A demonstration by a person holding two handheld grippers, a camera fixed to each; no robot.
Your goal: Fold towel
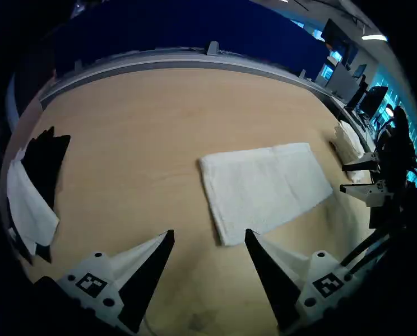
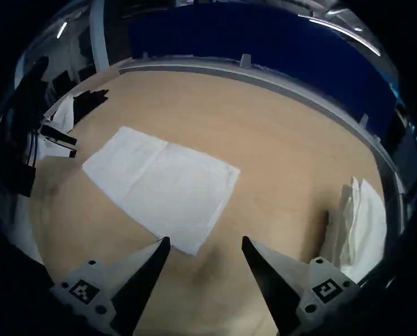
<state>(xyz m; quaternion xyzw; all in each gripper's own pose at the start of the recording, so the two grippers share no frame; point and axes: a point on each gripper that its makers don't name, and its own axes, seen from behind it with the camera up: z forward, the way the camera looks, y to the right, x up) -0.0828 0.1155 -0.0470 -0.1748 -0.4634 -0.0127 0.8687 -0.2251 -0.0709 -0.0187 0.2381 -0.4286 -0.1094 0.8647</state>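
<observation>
The white towel [image 1: 264, 190] lies flat on the table [image 1: 141, 117], with neither gripper touching it. My left gripper [image 1: 208, 232] hovers with its jaws wide, one towel corner just ahead between its fingers. My right gripper [image 2: 205, 239] is equally wide over a corner at the opposite end. As I judge it, I should come down low on both corners and pinch only the cloth, not the table. Then I lift them level and together and carry the edge over evenly, so the far edges meet without dragging or bunching.
</observation>
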